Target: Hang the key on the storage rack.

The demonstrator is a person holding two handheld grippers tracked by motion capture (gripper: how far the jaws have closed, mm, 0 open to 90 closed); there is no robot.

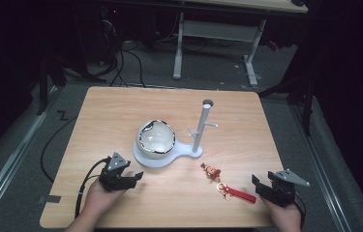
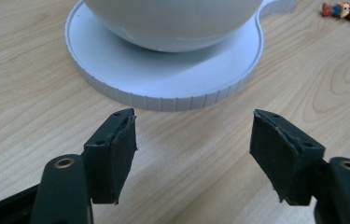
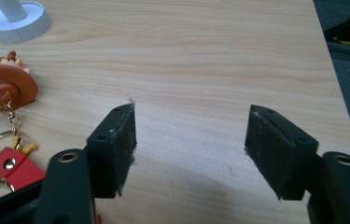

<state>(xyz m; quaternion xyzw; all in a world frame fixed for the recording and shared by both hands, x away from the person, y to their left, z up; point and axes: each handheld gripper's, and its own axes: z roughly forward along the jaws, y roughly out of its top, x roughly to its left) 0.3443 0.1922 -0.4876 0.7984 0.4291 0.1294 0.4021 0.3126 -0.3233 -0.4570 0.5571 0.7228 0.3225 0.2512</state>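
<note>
Beside the keychain [image 1: 227, 189], right gripper [image 1: 261, 186] gapes empty.

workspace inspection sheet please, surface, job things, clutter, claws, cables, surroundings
surface: light wooden table, bare wood between the items
job's things: keychain with red strap, gold rings and small figure charm, lying flat near the right claw
clutter: white ball-shaped bowl on white flat base with white upright peg post
grippers: left claw open, holding nothing, facing the base; right claw open, holding nothing, beside the keychain
cables: black cable trails from left claw; black cables on floor
surroundings: dark room, grey floor, white desk frame behind
</note>
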